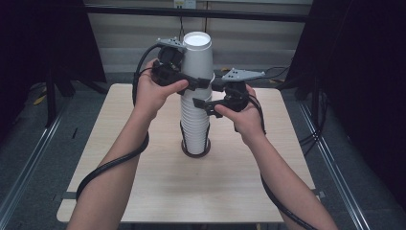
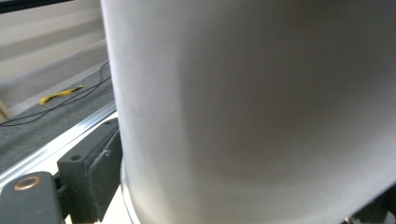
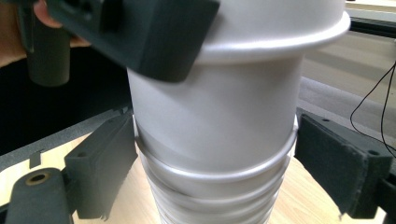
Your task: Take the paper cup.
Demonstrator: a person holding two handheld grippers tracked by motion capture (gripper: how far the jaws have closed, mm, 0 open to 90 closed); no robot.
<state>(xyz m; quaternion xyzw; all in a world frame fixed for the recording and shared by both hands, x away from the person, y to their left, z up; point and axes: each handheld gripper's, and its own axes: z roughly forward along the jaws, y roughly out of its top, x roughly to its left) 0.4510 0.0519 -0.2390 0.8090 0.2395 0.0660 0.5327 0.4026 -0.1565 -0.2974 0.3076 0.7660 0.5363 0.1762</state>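
A: High view: a tall stack [image 1: 195, 125] of white paper cups stands upside down on a dark round base [image 1: 196, 152] in the middle of the table [image 1: 143, 191]. The top cup [image 1: 197, 56] sits raised above the rest. The left gripper [image 1: 205, 82] has it near the rim; the right gripper [image 1: 203, 103] brackets the stack just below.

B: Is the left gripper gripping?

A: Left gripper view: the cup wall [image 2: 252, 107] sits hard against the camera, one black jaw flush against its lower edge, the other barely glimpsed at the far corner. The jaws stand partly closed, seemingly pressing the cup.

B: And the right?

A: Right gripper view: its jaws stand apart either side of the stack [image 3: 215, 186]. The left pad [image 3: 100, 163] looks to touch the rims; the right pad [image 3: 345, 163] stands clear. So it is open, steadying at most. The left gripper's jaw [image 3: 154, 32] shows above, on the top cup's rim [image 3: 280, 39].

B: How will that cup handle?

A: Light, thin-walled and easily crushed, I judge. The rolled rim is the stiffest place to take hold, with a soft squeeze. Nested cups tend to stick, so the stack wants bracing.
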